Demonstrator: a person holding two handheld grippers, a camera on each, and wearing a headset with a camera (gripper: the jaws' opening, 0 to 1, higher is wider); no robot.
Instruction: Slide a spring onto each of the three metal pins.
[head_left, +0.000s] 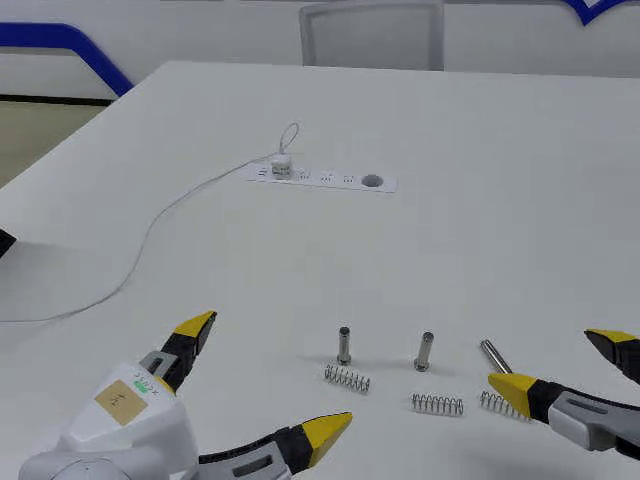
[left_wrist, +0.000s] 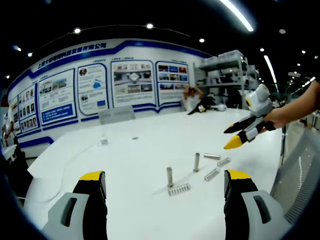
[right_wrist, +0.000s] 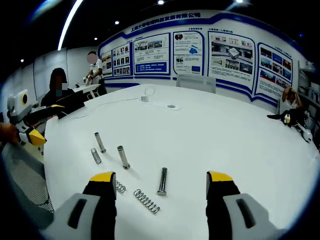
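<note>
White tabletop (head_left: 500, 230): 3 short silver metal pins in a row, well to the near side of the white power strip (head_left: 322, 178). L pin (head_left: 344, 345) and mid pin (head_left: 425, 351) upright; R pin (head_left: 494, 356) lying flat. 3 steel coil springs (head_left: 437, 404) lie loose, one just nearer than each pin. Yellow-tipped L tongs (head_left: 268, 375) and R tongs (head_left: 557, 360) nearer still, both spread apart, empty.

Shiny metal pins (head_left: 344, 345) and wire springs (head_left: 347, 377) rest on a smooth, matt white table (head_left: 450, 250).

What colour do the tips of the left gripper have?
Yellow. The left gripper shows its fingertips best in the head view, against black jaws.
</note>
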